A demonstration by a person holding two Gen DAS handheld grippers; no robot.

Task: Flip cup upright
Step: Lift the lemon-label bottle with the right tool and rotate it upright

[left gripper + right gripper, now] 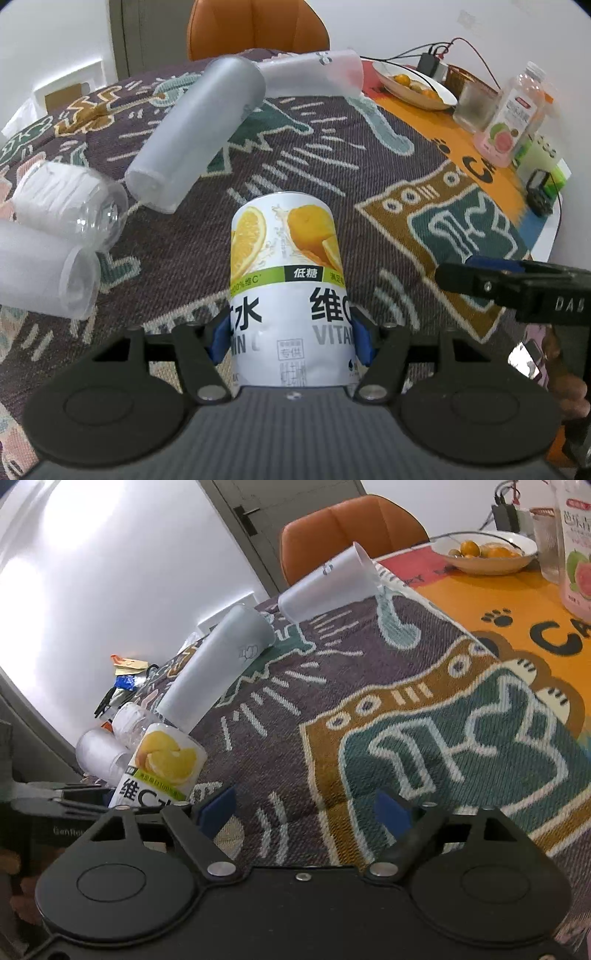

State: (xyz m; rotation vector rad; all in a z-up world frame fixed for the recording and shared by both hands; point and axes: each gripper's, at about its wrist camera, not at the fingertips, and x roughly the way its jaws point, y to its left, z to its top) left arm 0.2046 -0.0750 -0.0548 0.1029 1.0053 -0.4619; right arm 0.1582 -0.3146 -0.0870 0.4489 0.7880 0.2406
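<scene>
My left gripper (288, 339) is shut on a white cup with lemon pictures and a green band (286, 280); its blue pads press both sides of the cup near the camera. The cup's far end rests on or close above the patterned cloth (332, 177). The same cup shows at the lower left of the right wrist view (162, 768). My right gripper (304, 808) is open and empty, low over the cloth, to the right of the cup. Its finger (480, 280) shows at the right of the left wrist view.
Several frosted and clear plastic cups lie on their sides: a tall one (199, 129), one behind it (314, 72), and two at the left (70, 206), (48, 277). A fruit bowl (413, 83), a glass (476, 105) and a guava drink bottle (509, 118) stand at the back right.
</scene>
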